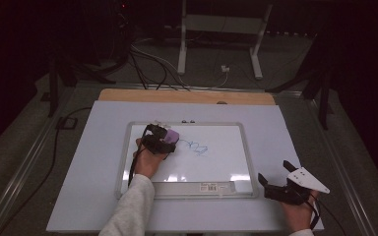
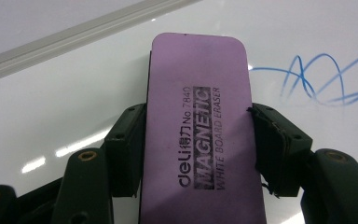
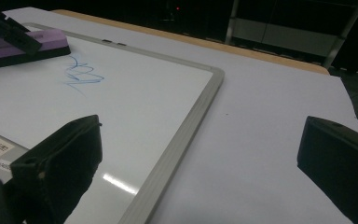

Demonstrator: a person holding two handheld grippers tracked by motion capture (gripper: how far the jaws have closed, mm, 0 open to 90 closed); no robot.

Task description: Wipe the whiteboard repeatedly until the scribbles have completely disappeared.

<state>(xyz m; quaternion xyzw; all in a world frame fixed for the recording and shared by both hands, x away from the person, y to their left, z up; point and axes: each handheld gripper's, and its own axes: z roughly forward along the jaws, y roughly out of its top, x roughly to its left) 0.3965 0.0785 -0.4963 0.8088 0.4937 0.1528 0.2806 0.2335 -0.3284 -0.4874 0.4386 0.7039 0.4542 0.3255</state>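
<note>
While the left hand-held gripper point(image 2: 198, 154) clamps the purple magnetic whiteboard eraser point(image 2: 198, 121) flat on the whiteboard point(image 1: 226, 162), just beside the blue scribble point(image 1: 197, 147), wiping looks next: a sweep across it; right hand-held gripper point(image 1: 275, 179) waits wide, empty.

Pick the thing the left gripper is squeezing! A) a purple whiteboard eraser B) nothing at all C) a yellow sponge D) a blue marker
A: in the left gripper view the left gripper has a jaw pressed on each side of the purple whiteboard eraser, printed "MAGNETIC WHITE BOARD ERASER".
</note>
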